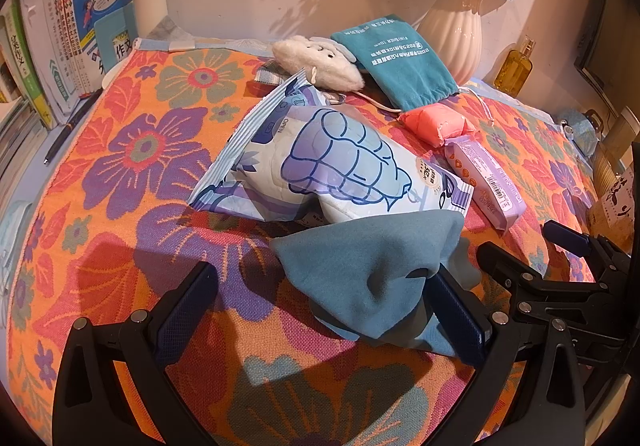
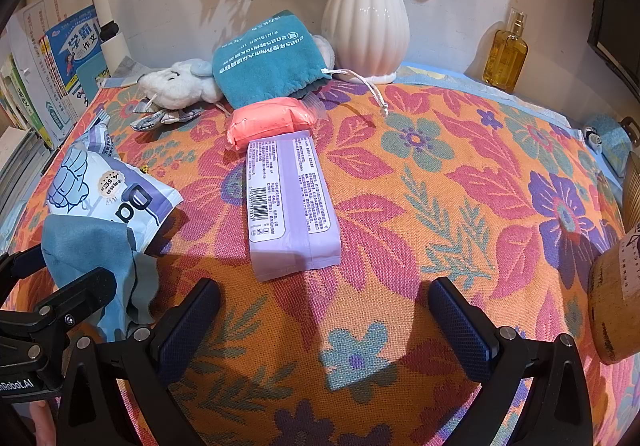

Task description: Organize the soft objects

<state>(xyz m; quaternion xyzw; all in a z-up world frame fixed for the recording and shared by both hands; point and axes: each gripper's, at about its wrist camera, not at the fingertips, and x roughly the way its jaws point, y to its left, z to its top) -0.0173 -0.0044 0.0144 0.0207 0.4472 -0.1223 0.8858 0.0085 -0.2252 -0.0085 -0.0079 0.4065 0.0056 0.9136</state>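
On the floral bedspread lies a blue-grey cloth, crumpled against the inner face of my left gripper's right finger. My left gripper is open wide around part of the cloth. Just beyond sits a blue-and-white soft pack. A purple pack lies flat ahead of my right gripper, which is open and holds nothing. Farther back are a pink packet, a teal drawstring pouch and a white plush toy.
A white ribbed vase with flowers and an amber bottle stand against the back wall. Books and a pen line the left side. A brown cylindrical object stands at the right edge.
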